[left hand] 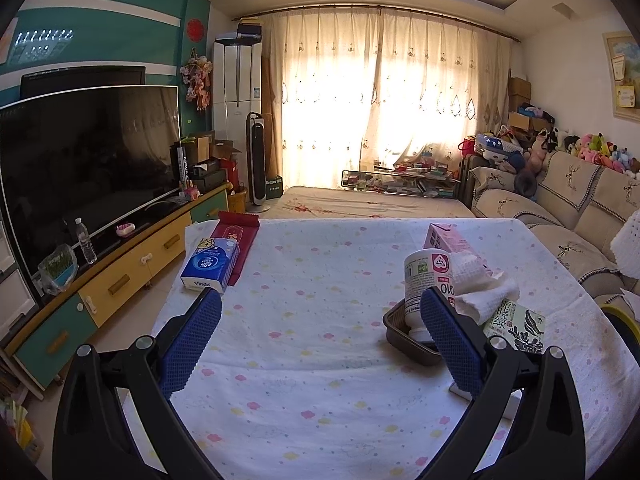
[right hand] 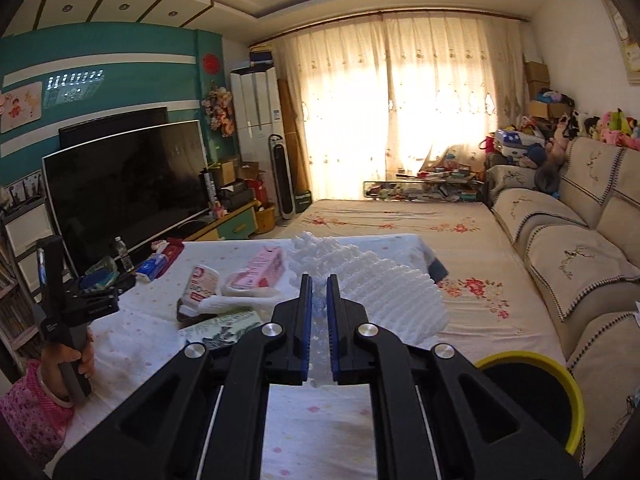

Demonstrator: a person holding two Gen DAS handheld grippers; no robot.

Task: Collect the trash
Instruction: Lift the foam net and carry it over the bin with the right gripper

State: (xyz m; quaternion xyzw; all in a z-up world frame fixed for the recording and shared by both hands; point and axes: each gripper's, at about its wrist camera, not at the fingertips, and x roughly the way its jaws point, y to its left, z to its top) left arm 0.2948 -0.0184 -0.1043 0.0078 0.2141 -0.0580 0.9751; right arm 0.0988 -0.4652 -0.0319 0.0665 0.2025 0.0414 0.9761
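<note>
On the dark tray, a tilted white bottle.

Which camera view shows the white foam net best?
The right wrist view: the white foam net fills its centre, pinched between the shut jaws of the right gripper. The left wrist view shows only an edge of it at the right border.
</note>
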